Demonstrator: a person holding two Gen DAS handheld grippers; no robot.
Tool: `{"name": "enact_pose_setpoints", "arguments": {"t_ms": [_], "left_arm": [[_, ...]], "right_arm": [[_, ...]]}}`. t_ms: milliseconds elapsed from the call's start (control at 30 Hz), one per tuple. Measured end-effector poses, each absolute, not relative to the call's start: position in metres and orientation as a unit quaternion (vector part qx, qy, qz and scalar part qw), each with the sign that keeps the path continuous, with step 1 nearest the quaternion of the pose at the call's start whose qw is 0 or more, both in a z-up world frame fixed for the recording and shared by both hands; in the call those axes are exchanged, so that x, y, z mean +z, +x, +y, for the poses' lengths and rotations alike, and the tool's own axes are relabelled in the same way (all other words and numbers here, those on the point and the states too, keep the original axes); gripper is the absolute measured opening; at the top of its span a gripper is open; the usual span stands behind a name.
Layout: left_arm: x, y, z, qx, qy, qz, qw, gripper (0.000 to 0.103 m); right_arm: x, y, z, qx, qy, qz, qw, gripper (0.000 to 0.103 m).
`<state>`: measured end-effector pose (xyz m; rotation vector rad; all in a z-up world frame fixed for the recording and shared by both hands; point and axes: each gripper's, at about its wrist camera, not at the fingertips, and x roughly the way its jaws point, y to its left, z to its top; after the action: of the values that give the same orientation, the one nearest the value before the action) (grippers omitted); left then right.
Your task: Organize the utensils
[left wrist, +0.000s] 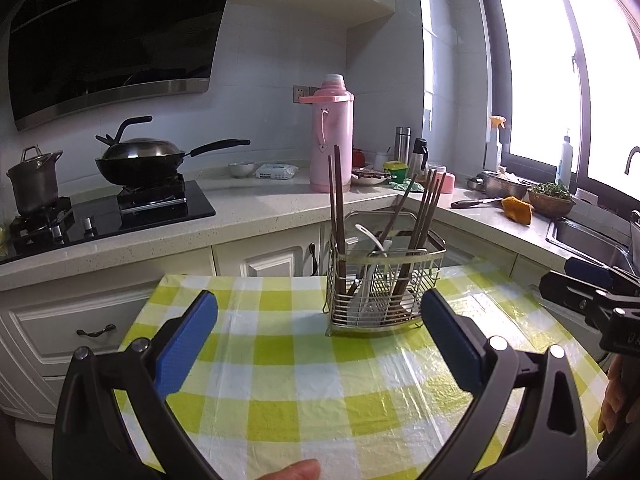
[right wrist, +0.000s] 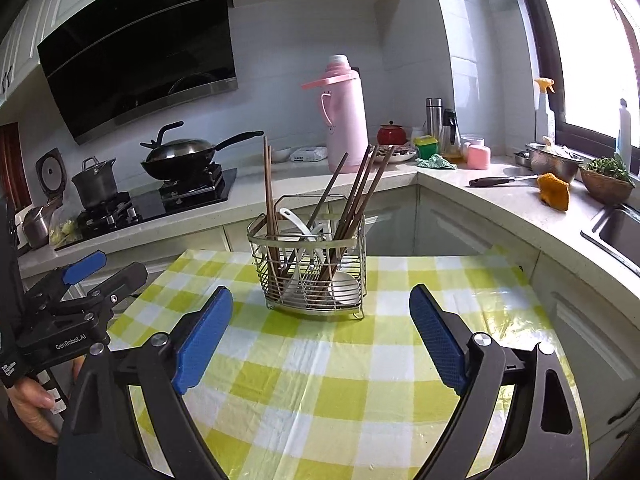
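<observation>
- A silver wire utensil basket (left wrist: 382, 288) stands upright on the worktop (left wrist: 304, 396), which is covered by a green-and-white checked plastic cloth.
- Inside the basket, long brown wooden chopsticks (left wrist: 338, 208) lean in loose bunches, some near its left wall and others toward its right wall.
- White plastic spoons (right wrist: 298, 218) sit among the chopsticks near the basket's middle; how many there are is hard to tell through the wires.
- The left gripper (left wrist: 320, 348), black with blue pads, is spread wide with nothing between its jaws; the basket lies ahead of it, apart from both pads and nearer the right-hand one.
- The right gripper (right wrist: 320, 336) is likewise spread wide and holds nothing; the basket lies ahead of it, roughly centred between its pads and untouched.
- Behind the basket, a tall pink thermos flask (right wrist: 346, 116) stands on the white kitchen counter.
- A hand (right wrist: 34, 404) grips the left gripper's handle, left of the basket.
</observation>
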<state>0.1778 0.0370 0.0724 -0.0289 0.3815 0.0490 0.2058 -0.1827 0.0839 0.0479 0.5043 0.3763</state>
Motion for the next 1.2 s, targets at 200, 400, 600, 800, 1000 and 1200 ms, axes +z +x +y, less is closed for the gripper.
{"name": "enact_pose_setpoints", "arguments": {"t_ms": [200,400,600,800,1000,1200], "left_arm": [[0.091,0.188,0.026,0.017,-0.008,0.191,0.981,0.098],[0.090,0.199,0.026,0.009,-0.014,0.218,0.976,0.098],[0.076,0.209,0.027,0.001,-0.019,0.245,0.969,0.098],[0.078,0.210,0.027,-0.005,-0.029,0.239,0.971,0.098],[0.076,0.210,0.024,-0.013,-0.024,0.242,0.970,0.098],[0.074,0.211,0.026,-0.015,-0.027,0.244,0.969,0.098]], "right_arm": [[0.097,0.213,-0.186,0.181,0.026,0.237,0.954,0.085],[0.096,0.222,-0.184,0.166,0.014,0.255,0.952,0.085],[0.091,0.228,-0.187,0.159,0.007,0.275,0.948,0.085],[0.098,0.225,-0.189,0.156,0.002,0.261,0.953,0.085],[0.098,0.224,-0.187,0.166,-0.003,0.264,0.950,0.085],[0.097,0.224,-0.185,0.166,-0.006,0.265,0.950,0.085]]}}
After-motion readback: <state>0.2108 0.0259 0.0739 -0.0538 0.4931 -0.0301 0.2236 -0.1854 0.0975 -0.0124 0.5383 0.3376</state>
